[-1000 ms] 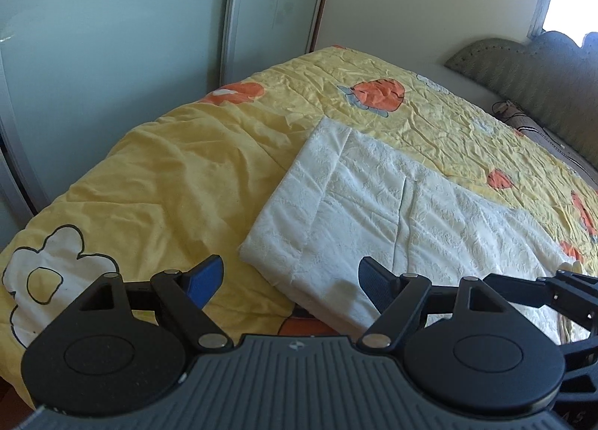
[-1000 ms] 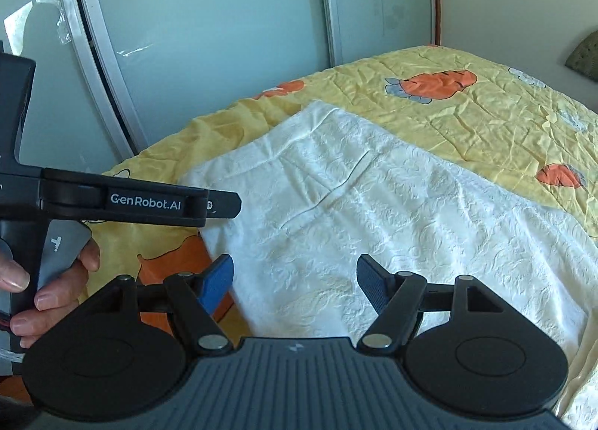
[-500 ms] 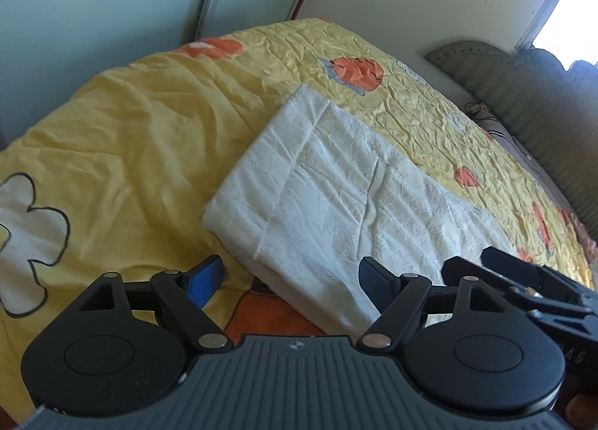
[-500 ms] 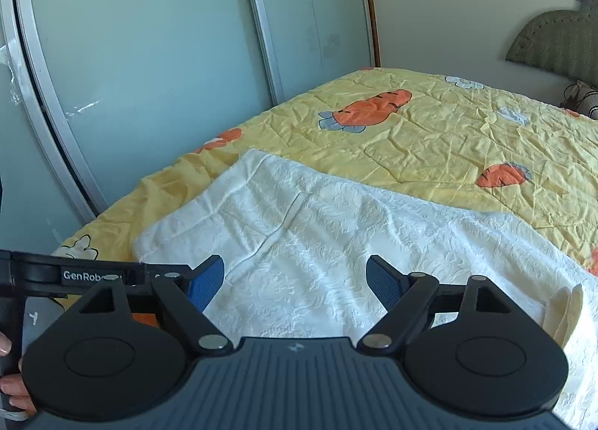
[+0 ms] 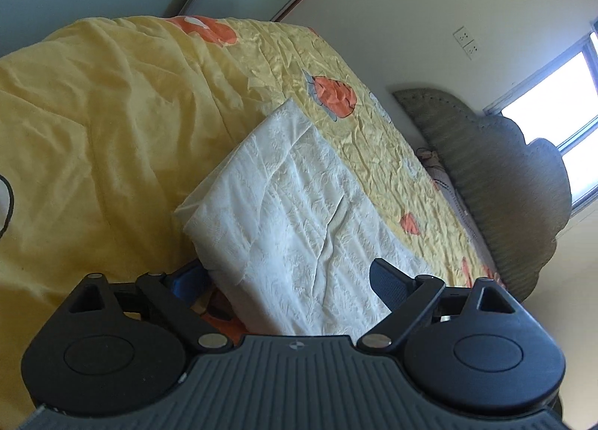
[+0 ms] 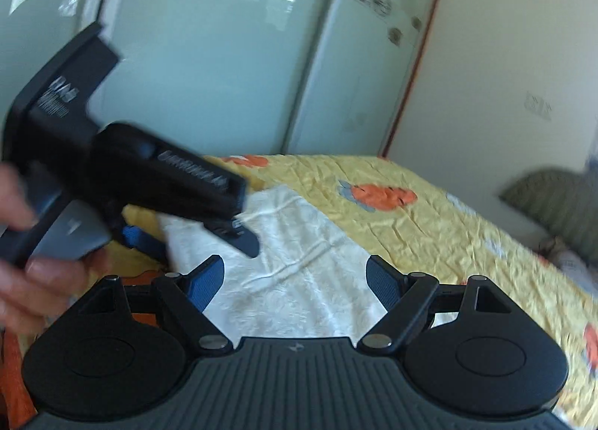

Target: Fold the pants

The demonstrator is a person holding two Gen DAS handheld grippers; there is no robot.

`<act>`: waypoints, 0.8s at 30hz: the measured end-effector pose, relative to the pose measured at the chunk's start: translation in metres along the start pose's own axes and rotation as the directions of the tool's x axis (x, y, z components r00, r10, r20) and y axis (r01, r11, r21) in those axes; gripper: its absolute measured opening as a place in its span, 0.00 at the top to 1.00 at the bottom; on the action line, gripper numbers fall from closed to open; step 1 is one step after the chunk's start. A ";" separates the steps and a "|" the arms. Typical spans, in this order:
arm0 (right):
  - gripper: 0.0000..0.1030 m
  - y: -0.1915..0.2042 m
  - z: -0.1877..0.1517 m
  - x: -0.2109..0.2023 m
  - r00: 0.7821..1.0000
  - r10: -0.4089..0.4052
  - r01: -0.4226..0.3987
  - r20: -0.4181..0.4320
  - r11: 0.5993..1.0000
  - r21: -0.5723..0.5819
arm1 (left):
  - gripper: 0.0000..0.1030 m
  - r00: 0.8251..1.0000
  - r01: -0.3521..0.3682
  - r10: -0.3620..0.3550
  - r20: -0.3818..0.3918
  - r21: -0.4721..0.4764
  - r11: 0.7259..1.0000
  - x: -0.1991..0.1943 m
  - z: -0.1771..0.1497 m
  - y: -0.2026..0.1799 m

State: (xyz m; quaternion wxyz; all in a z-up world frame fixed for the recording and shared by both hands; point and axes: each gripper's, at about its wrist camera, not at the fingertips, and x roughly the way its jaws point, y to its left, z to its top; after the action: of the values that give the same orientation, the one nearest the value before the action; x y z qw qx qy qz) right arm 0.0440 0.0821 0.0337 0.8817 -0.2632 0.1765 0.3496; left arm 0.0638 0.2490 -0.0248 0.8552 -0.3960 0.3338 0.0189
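White textured pants [image 5: 295, 213], folded into a long strip, are lying on a bed under a wrinkled yellow quilt [image 5: 93, 123] printed with orange carrots. Frosted sliding wardrobe doors [image 6: 224, 56] are standing beyond the bed, a cream wall with a socket [image 5: 466, 40] beside them, and a padded green headboard [image 5: 515, 183] below a bright window. The left tool [image 5: 287, 276], jaws having just been opening, is straddling the pants' near end without pinching it. The right tool [image 6: 295, 276], also spread, is hovering over the cloth.
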 end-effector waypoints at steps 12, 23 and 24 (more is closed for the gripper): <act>0.57 0.079 -0.016 0.054 0.993 -0.099 0.064 -0.057 0.893 -0.445 | 0.63 1.000 0.004 -0.004 0.014 0.031 1.000 -0.005 0.010 -0.001; 0.91 0.007 0.007 0.029 0.999 0.010 -0.006 0.033 0.994 -0.107 | 0.28 0.998 0.067 -0.066 -0.008 0.049 0.997 0.030 0.029 0.000; 0.91 0.001 0.008 0.025 0.999 0.047 -0.044 0.027 0.994 -0.097 | 0.28 0.997 0.071 -0.071 -0.011 0.031 0.997 0.035 0.033 0.001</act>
State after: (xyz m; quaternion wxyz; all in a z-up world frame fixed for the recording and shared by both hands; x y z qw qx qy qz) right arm 0.0621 0.1008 0.0277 0.8624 -0.2960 0.1523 0.3814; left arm 0.1091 0.2640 -0.0309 0.8597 -0.3943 0.3241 -0.0185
